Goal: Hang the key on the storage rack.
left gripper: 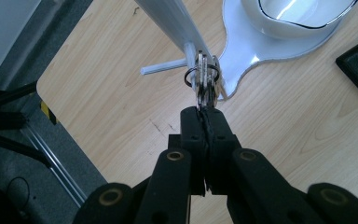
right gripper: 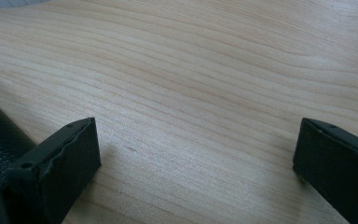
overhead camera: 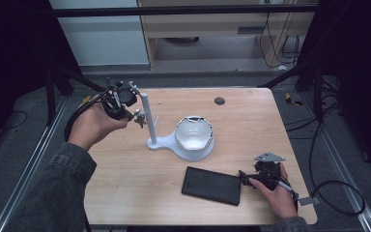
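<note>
Your left hand [overhead camera: 92,126] is reaching up and across from the table's near-left, wrist cocked, and is pointing the left gripper [overhead camera: 136,116] level at the white stand's upright post [overhead camera: 147,116]. Its jaws are clenched tight on a bunch of keys [left gripper: 206,88]; you are pinching the key blades at the jaw tips. The bunch is sitting right at the post, with the dark key ring [left gripper: 200,74] lying against the short side peg [left gripper: 165,67]. Can't tell whether the ring is actually over the peg or just touching it.

Your right hand [overhead camera: 276,191] is resting low at the table's near-right corner, with the right gripper [overhead camera: 245,178] pointing left, just beside the short edge of the black wallet [overhead camera: 211,185]. In the right gripper view its jaws are standing wide apart with bare wood between them, gripping nothing. The wallet's grained edge is sitting outside one jaw there.

Count:
- one white stand [overhead camera: 166,142], with one post and one peg
- one white bowl [overhead camera: 194,134] with a dark rim, sitting on the stand's round base
- one key bunch, at least two keys on one ring
- one black wallet, lying flat near the front edge
- one dark round disc [overhead camera: 219,101] set in the wooden table [overhead camera: 125,179] at the far side
</note>
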Tool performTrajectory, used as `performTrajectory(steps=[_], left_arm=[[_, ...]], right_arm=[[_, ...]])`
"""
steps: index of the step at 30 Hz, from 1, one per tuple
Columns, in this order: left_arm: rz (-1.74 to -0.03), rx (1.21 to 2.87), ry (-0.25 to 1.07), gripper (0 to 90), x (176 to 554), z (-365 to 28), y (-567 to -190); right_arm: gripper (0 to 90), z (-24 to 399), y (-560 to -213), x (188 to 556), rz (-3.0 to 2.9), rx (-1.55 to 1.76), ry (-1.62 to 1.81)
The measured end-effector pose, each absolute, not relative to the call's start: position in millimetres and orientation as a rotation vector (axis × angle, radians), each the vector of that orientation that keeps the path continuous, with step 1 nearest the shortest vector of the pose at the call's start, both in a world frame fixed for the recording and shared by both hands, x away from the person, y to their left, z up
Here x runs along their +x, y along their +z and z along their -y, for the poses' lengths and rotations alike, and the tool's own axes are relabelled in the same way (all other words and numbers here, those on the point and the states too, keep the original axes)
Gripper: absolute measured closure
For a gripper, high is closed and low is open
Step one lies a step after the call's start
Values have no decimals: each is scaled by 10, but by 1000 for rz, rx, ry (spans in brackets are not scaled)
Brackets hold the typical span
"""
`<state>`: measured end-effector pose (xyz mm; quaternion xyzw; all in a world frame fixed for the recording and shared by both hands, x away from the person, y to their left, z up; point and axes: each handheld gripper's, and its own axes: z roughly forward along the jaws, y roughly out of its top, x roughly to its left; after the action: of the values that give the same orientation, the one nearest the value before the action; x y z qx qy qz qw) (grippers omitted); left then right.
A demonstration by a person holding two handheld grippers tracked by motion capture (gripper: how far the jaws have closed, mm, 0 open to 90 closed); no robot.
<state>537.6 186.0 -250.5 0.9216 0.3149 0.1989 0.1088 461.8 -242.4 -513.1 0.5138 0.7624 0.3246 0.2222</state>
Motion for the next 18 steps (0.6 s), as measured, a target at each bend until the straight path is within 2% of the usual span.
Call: performTrajectory(steps=[18], left_arm=[[-907, 2698, 600, 879, 5355, -1869, -2485]], right_arm=[[8, 2422, -5131, 4615, -2105, 1422, 897]])
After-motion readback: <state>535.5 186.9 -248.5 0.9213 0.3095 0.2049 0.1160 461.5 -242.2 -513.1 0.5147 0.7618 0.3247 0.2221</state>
